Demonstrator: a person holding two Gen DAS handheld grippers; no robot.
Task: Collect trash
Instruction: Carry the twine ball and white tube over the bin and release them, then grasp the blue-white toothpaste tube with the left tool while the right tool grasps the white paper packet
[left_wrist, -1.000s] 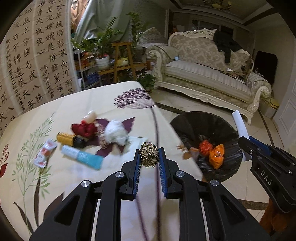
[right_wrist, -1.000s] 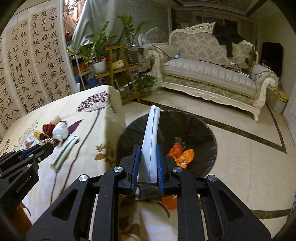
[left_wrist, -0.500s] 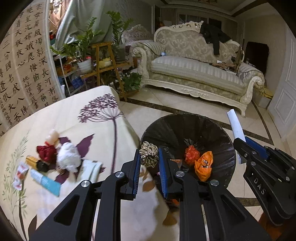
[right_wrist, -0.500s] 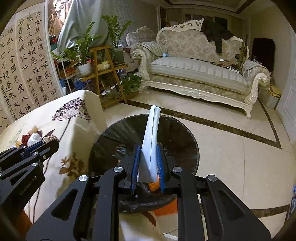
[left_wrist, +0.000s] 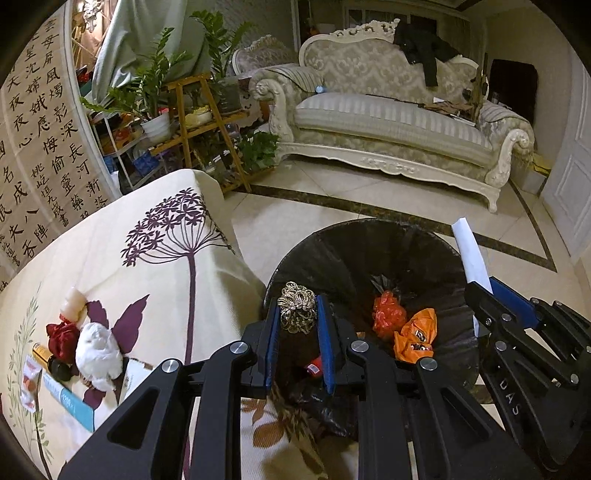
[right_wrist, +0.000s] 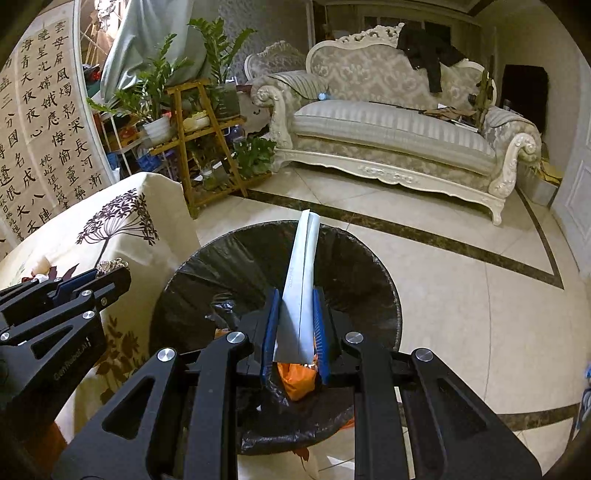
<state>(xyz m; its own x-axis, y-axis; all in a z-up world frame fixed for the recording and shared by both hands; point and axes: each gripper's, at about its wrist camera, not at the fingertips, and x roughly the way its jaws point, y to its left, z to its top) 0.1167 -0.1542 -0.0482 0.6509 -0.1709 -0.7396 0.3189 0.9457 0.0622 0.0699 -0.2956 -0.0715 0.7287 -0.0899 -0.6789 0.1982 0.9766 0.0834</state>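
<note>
Left wrist view: the left claw (left_wrist: 297, 325) pinches a golden metallic scrap (left_wrist: 297, 307) right over the near rim of the black-lined trash bin (left_wrist: 354, 243), where orange wrappers (left_wrist: 413, 338) already lie; more litter (left_wrist: 98, 354) waits on the tabletop (left_wrist: 155, 280). Right wrist view: the right claw (right_wrist: 294, 325) grips a folded white paper (right_wrist: 301, 280), poised above the same bin's mouth. This looks like the drop step; next, I'd say, each claw needs only to part its fingers so both pieces fall inside.
</note>
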